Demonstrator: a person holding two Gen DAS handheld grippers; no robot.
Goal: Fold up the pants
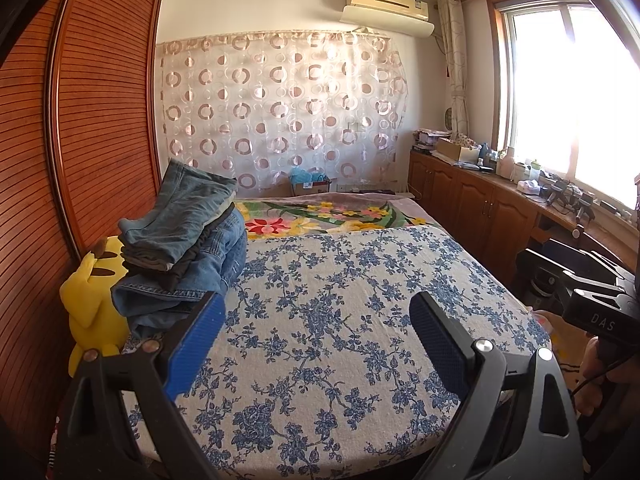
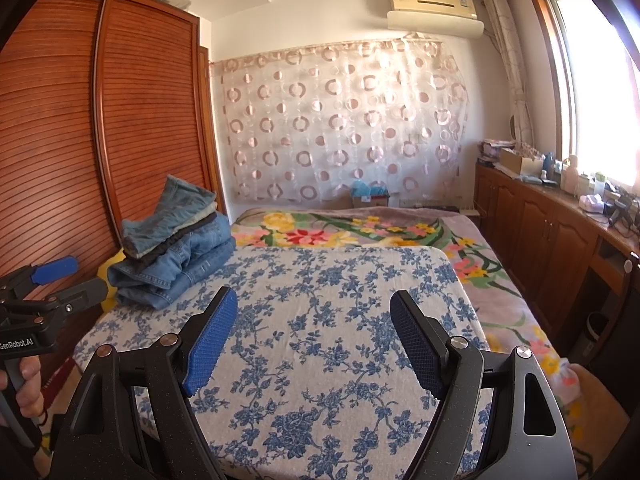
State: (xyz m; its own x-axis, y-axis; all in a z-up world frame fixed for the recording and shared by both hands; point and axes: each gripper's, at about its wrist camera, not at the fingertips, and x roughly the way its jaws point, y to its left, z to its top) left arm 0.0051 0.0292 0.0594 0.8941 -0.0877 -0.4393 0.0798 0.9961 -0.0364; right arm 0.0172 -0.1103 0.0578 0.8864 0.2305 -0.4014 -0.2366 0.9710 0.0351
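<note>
The stack of folded blue denim pants (image 1: 188,240) lies ahead-left of both wide-open, empty grippers, nearer the left gripper (image 1: 316,344) than the right gripper (image 2: 314,344).

1. My left gripper (image 1: 316,344) and right gripper (image 2: 314,344) are black, with blue textured pads (image 2: 211,346).
2. Beyond my fingertips, the cloth (image 1: 340,300) is off-white with a blue floral print.
3. Past it, the blanket (image 1: 320,212) is grey-mauve with red, yellow and pink flowers and green leaves.
4. Left of my left finger, the pants (image 1: 180,240) are stacked in light blue, grey, near-black and mid-blue denim.
5. Beside them, the plush toy (image 1: 94,300) is yellow.
6. Far ahead, the sheer curtain (image 1: 280,108) carries pinkish-brown rings.
</note>
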